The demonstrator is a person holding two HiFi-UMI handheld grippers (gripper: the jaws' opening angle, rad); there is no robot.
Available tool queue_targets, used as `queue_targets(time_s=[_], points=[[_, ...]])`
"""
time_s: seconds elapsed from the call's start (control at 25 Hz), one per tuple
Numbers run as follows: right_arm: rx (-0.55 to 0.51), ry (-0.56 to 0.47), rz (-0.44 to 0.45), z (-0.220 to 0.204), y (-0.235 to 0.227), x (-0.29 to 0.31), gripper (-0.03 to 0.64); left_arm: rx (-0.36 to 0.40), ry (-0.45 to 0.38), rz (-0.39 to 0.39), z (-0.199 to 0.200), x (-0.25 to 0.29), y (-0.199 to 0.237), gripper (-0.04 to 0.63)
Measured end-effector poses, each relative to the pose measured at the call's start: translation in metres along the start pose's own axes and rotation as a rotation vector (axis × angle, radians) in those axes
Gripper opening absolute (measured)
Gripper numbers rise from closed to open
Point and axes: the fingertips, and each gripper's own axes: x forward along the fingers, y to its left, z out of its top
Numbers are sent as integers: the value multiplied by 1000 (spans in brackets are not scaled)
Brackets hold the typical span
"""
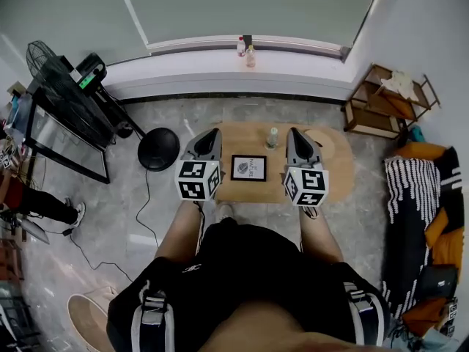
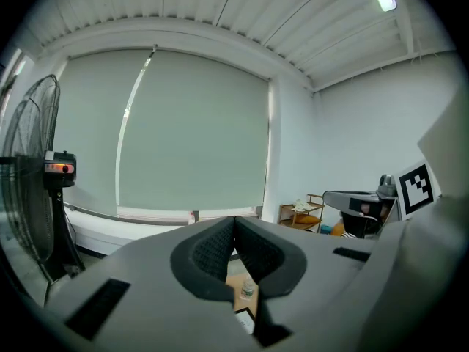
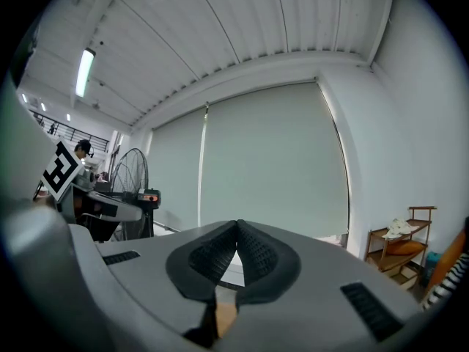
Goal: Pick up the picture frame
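Note:
A black picture frame (image 1: 248,167) with a white print lies flat on a low wooden table (image 1: 337,169), seen in the head view. My left gripper (image 1: 208,136) hovers just left of the frame, its jaws shut with nothing between them. My right gripper (image 1: 295,136) hovers just right of the frame, also shut and empty. In the left gripper view the shut jaws (image 2: 234,223) point level toward the window; a corner of the frame (image 2: 247,323) and a small bottle (image 2: 247,291) show below them. The right gripper view has its shut gripper (image 3: 237,228) aimed at the window blind.
A small clear bottle (image 1: 272,138) stands on the table behind the frame. A black round stool (image 1: 158,148) and a fan (image 1: 45,59) are at the left. A wooden shelf (image 1: 385,101) and a striped seat (image 1: 418,211) lie at the right. Two bottles (image 1: 245,48) sit on the window sill.

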Motion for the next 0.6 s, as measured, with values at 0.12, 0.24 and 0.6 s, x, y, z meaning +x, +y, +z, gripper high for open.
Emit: queue_targets(time_s=[0.12, 0.24, 0.6], points=[[-3, 20, -19, -4, 3, 41, 17, -10, 11, -25, 4, 30, 30, 21], [-2, 50, -36, -14, 11, 83, 17, -22, 30, -48, 3, 59, 65, 21], [10, 129, -34, -49, 3, 166, 17, -21, 109, -90, -9, 140, 111, 21]])
